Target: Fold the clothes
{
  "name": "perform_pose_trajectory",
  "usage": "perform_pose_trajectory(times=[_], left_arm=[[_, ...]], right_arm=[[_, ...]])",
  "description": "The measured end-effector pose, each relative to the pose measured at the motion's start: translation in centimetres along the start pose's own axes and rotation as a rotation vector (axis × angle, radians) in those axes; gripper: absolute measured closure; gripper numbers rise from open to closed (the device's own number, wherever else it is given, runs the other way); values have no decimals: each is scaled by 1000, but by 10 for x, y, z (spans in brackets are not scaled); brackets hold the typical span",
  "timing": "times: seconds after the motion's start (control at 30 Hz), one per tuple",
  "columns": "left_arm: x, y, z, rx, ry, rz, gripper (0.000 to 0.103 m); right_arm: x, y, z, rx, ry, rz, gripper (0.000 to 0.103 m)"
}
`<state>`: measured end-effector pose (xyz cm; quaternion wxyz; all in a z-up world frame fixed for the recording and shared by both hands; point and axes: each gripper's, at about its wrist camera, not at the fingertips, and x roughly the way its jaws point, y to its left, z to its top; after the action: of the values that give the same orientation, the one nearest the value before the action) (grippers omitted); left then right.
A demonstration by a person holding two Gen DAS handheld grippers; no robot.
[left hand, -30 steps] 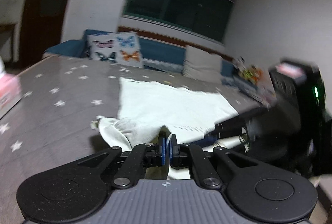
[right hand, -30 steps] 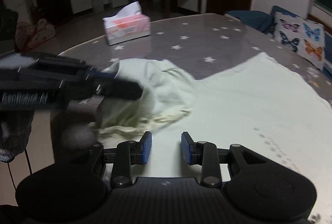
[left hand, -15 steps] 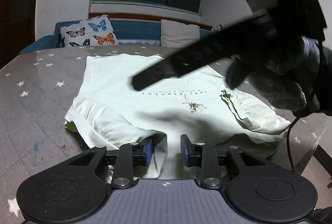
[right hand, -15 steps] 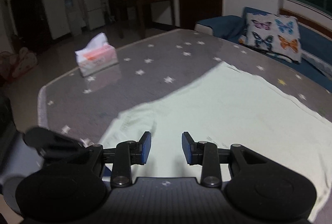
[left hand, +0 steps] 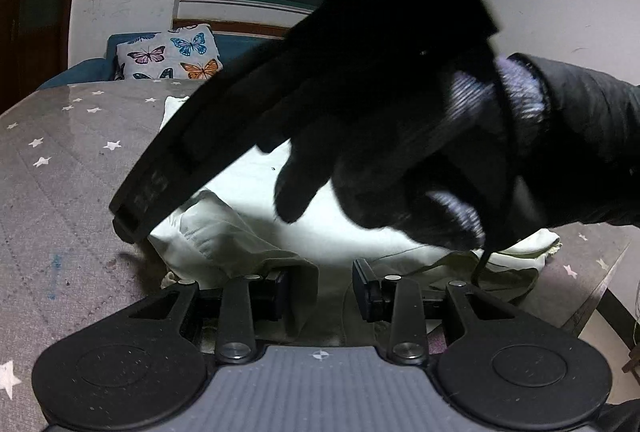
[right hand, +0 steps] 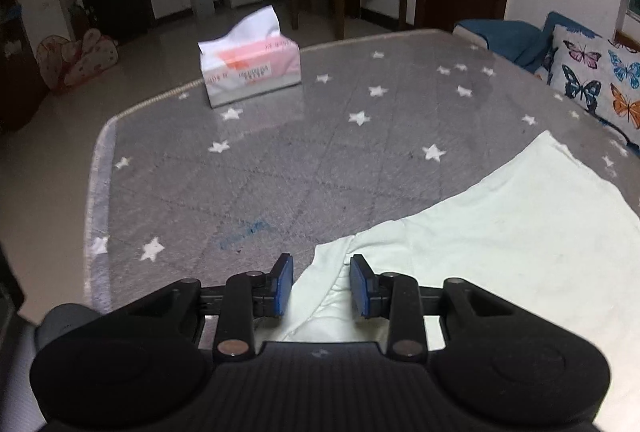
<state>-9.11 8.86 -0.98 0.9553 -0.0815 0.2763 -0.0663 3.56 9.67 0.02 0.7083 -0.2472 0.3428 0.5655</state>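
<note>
A pale cream T-shirt (left hand: 248,236) lies spread on the grey star-patterned table (left hand: 60,192), its near edge rumpled. My left gripper (left hand: 320,290) is open, low over the shirt's near edge, with cloth lying between the jaws. The other gripper and a dark gloved hand (left hand: 400,112) cross close in front of the left wrist camera and hide much of the shirt. In the right wrist view the shirt (right hand: 500,232) fills the right side. My right gripper (right hand: 321,286) is open over the shirt's sleeve edge.
A pink and white tissue box (right hand: 250,62) stands at the far end of the table (right hand: 280,160). A butterfly cushion (left hand: 168,52) lies on a blue sofa beyond the table. The table's right edge (left hand: 600,272) is near.
My left gripper opened from shut a second ago and stays low over the shirt's edge. The right gripper and hand swung closer across the left view. The right gripper moved left toward the sleeve.
</note>
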Motion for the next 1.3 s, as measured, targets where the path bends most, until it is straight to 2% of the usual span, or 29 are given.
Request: perform_pose_trajectory(times=[0.1,0.17,0.3,0.47,0.7,0.8,0.87,1.0,1.2,1.3], left_arm=[[-2,2,-1,-2,0,-4,66],[-4,1,-1,-2,-1,-3,66],[-7,1,-1,0,-3,0,66],[-12,2,0,4,-4,13,62],[-21,4,7,15,-16,9,52],[-26,3,11,21,-34,9,51],[-30,4,12,16,-45,14,51],[-31,11,13,12,-46,34,51],[-31,26,7,-22,-19,71,53],[-36,30,7,-29,-30,74,53]], right_arm=[[4,3,0,-10,4,-37,94],[-3,2,-1,1,-21,-51,96],[-28,-14,-3,68,-95,-65,96],[-51,-51,-15,197,-134,-90,96],[-63,-88,-37,320,-116,-141,94],[-68,-92,-38,329,-122,-211,92],[-74,-91,-34,330,-160,-206,92],[-77,-79,-20,271,-203,-133,92],[-40,-63,-9,176,-129,-98,92],[-23,-63,-8,179,-90,-96,90]])
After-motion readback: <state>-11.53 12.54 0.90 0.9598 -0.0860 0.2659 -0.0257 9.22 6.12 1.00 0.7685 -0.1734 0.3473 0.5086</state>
